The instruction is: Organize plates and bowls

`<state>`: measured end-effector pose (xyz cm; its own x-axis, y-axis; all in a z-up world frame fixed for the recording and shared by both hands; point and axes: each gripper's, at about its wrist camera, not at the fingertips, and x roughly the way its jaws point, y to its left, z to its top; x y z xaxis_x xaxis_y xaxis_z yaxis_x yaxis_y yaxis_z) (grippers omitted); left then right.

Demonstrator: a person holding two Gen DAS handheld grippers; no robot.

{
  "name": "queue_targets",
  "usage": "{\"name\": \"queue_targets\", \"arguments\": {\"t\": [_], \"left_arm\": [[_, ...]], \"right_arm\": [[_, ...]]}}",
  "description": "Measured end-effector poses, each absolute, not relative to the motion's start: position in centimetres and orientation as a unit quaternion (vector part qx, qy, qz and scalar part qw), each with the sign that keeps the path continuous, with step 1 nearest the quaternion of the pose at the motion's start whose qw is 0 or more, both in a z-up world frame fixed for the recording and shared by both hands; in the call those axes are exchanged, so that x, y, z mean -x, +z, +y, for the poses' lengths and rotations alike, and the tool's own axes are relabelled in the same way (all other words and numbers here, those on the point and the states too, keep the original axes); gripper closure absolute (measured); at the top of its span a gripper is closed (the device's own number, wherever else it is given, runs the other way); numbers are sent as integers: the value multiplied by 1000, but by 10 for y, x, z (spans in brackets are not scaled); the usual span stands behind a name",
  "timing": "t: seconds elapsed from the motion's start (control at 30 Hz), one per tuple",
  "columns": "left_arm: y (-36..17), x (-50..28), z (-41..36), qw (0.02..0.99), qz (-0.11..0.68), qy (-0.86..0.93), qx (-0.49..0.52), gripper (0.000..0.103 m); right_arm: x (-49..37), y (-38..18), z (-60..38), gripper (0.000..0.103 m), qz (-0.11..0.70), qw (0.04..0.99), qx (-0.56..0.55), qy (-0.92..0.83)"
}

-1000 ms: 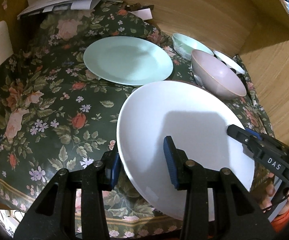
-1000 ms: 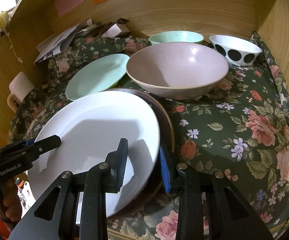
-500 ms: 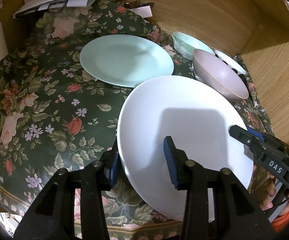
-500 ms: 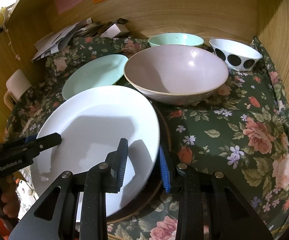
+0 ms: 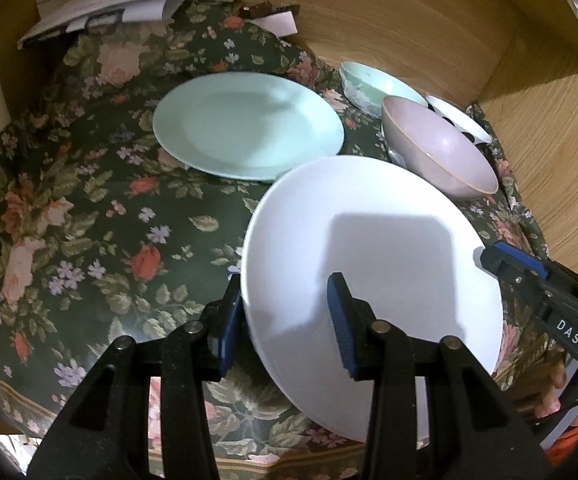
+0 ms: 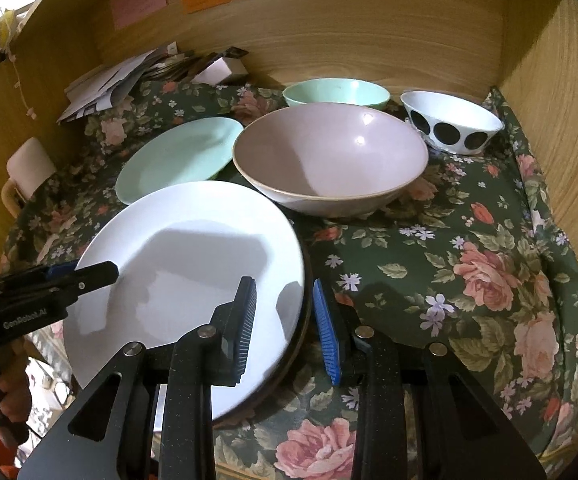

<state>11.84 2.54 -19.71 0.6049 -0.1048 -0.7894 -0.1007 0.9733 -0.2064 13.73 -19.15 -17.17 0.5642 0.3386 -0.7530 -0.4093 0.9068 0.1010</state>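
A white plate [image 5: 369, 256] [image 6: 185, 280] lies on a dark brown plate [image 6: 303, 332], whose rim shows only in the right wrist view. My left gripper [image 5: 285, 320] straddles the white plate's left rim, one finger above and one outside, with a gap. My right gripper [image 6: 285, 328] straddles the right rims of both plates, with a gap too. Beyond lie a mint plate [image 5: 249, 124] [image 6: 177, 156], a pink bowl [image 5: 437, 148] [image 6: 329, 156], a mint bowl [image 5: 373, 82] [image 6: 337, 94] and a black-dotted white bowl [image 5: 459, 124] [image 6: 451, 126].
A dark floral cloth [image 5: 89, 208] [image 6: 469, 264] covers the table. Wooden walls [image 6: 369, 32] close the back and right. Papers [image 5: 117, 4] [image 6: 113, 80] and a small box [image 6: 225, 66] lie at the back left. A cream mug [image 6: 29, 164] stands left.
Both grippers and the stacked plates have shifted slightly forward toward the mint plate and bowls. The jaws have stayed much as they were.
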Motion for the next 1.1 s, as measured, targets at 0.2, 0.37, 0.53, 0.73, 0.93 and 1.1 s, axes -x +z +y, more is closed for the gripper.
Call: {"name": "queue_targets", "arguments": {"t": [0.2, 0.37, 0.53, 0.73, 0.93, 1.1], "left_arm": [[-172, -114, 36, 905, 412, 14, 100, 55], [-143, -111, 48, 924, 373, 29, 81, 47], [-120, -113, 63, 937, 341, 43, 65, 37], [-107, -126, 84, 941, 326, 61, 64, 28], [-114, -150, 103, 933, 345, 67, 71, 27], [-129, -172, 117, 924, 368, 71, 79, 27]], "right_arm": [[-138, -160, -184, 75, 405, 885, 36, 226], [-143, -143, -170, 70, 387, 888, 38, 246], [-151, -130, -156, 52, 369, 891, 40, 261], [-165, -113, -135, 35, 345, 897, 44, 273], [-189, -111, -116, 35, 352, 890, 50, 285], [-211, -114, -99, 35, 365, 883, 60, 289]]}}
